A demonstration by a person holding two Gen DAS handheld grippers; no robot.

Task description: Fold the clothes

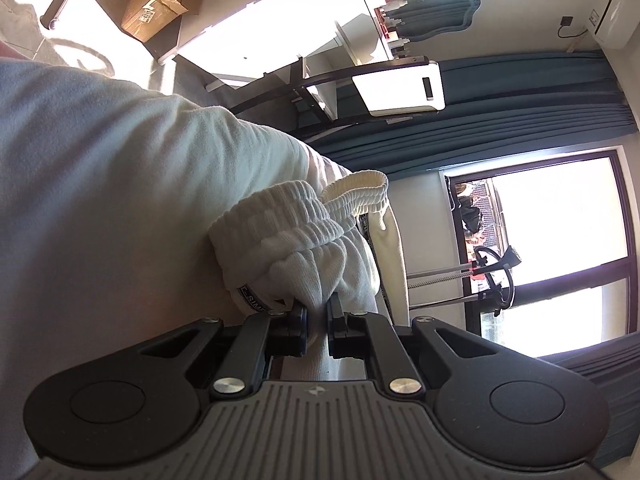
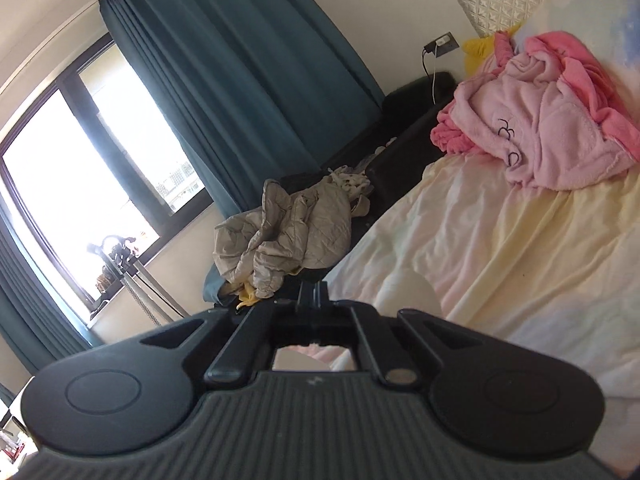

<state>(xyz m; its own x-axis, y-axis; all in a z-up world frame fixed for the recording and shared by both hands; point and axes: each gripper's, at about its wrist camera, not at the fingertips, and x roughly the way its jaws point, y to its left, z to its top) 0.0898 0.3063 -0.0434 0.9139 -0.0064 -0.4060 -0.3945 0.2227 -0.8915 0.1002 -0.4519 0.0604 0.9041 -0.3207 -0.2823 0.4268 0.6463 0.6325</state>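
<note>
In the left wrist view my left gripper [image 1: 317, 322] is shut on a bunched fold of white sweatpants [image 1: 292, 236], close to their ribbed elastic waistband [image 1: 356, 192]. The rest of the white garment [image 1: 100, 184] fills the left of that view, which is rolled sideways. In the right wrist view my right gripper [image 2: 314, 294] is shut with its fingers pressed together and nothing visible between them. It hovers over the edge of a bed with a pale yellow sheet [image 2: 500, 248]. A small white patch of cloth [image 2: 408, 292] shows just right of the fingers.
A pink fleece garment [image 2: 552, 132] lies in a heap near the head of the bed. A beige quilted jacket [image 2: 288, 228] lies on a dark bench [image 2: 400, 136] beside the bed. Teal curtains [image 2: 240, 80] hang by a bright window [image 2: 60, 208]. Cardboard boxes [image 1: 156, 4] stand on the floor.
</note>
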